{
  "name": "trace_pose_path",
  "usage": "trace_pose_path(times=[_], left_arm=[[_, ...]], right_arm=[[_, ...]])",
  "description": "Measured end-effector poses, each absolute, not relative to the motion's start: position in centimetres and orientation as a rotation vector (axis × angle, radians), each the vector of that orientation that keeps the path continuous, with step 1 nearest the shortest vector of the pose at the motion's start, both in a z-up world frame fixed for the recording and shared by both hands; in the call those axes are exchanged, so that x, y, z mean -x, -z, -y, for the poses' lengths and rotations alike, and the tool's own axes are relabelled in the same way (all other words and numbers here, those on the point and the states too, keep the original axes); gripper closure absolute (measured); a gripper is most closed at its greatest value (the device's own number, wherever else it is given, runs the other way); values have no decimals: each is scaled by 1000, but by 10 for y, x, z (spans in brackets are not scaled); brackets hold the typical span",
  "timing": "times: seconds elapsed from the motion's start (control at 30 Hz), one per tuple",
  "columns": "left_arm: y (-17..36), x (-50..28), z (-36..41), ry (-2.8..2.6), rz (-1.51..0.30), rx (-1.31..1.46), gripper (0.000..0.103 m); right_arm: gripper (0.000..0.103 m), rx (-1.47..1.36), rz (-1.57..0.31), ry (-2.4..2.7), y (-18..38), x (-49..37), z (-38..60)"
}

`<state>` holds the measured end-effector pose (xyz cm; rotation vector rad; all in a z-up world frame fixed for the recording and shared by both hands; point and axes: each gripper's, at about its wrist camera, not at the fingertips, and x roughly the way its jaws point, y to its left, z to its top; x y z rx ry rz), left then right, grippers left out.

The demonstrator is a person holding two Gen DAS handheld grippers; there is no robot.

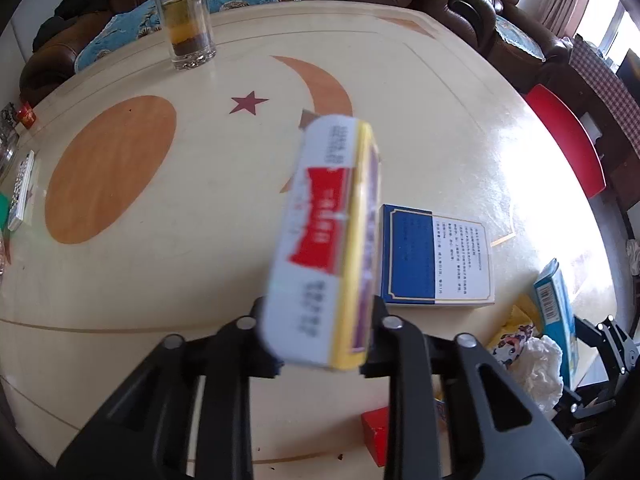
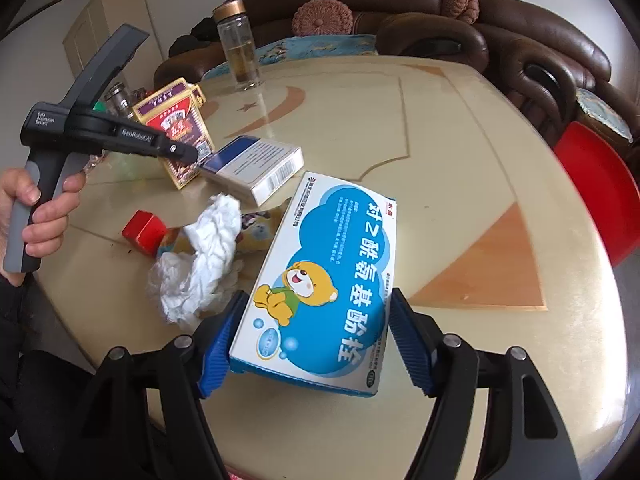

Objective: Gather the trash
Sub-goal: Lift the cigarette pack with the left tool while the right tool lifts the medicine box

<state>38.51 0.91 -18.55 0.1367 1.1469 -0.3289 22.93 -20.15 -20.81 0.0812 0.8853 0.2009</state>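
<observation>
At the lower centre of my left view, my left gripper is clamped tight on the bottom end of a red-and-yellow box, which is lifted off the table and tilts upward. Low in my right view, my right gripper stands about half wide with the blue bear box between its 2 blue pads; the left pad seems to touch the box, but on the right I see a small gap, so I judge it is not yet firmly held.

Risk 1: my left hold is only at the box end, so the box may swing or slip if I move fast. Risk 2: if my right closes unevenly, the bear box could twist out and push the tissue beside it.

Other trash, a blue-white box and a small red block, lies at centre left near the tissue. A glass stands far away at the upper left. To the right, the table is bare up to its round edge.
</observation>
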Motion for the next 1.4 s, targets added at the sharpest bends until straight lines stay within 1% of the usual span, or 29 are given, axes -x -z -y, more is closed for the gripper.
trace_pose_path(times=[0.13, 0.57, 0.87, 1.1, 1.4], left_arm=[[184, -382, -9, 325, -1136, -141, 81], [181, -376, -13, 282, -1114, -161, 82], [164, -359, -12, 276, -1074, -165, 82], [140, -330, -16, 270, -1033, -173, 82], [89, -268, -21, 284, -942, -184, 82]], right_arm=[[36, -76, -857, -183, 203, -226, 204], [38, -12, -753, -116, 188, -219, 205], [38, 32, -687, -101, 170, -213, 202], [38, 42, -636, -86, 147, -203, 201], [38, 59, -571, -78, 109, -170, 193]])
